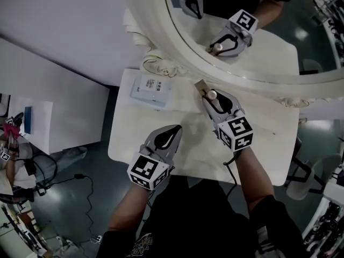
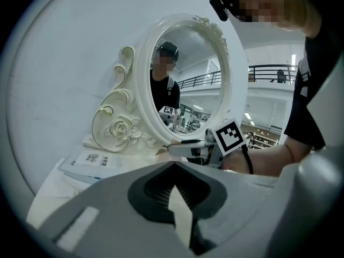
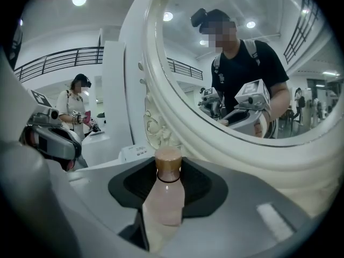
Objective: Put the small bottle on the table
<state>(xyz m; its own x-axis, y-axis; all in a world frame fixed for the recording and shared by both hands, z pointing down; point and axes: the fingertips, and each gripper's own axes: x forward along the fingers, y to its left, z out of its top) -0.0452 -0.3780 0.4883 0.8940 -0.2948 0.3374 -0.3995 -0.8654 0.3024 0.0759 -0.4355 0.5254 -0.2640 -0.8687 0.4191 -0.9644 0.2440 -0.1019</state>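
Carrying the small bottle [image 3: 167, 198] is the step in hand. It sits clamped between the jaws of the right gripper [image 1: 210, 98], its brown cap pointing ahead at the mirror [image 1: 177, 52]. It hangs over the table's [image 1: 188, 144] far edge, close to the mirror frame, and I cannot tell whether it touches the tabletop. Next, the bottle likely needs tipping base-down onto bare tabletop clear of the frame. Only then should the jaws part, slowly, since a narrow bottle could topple. A flat white box [image 1: 152, 87] lies toward the far left corner. The left gripper [image 1: 173, 130] hovers near the near edge, jaws together on nothing.
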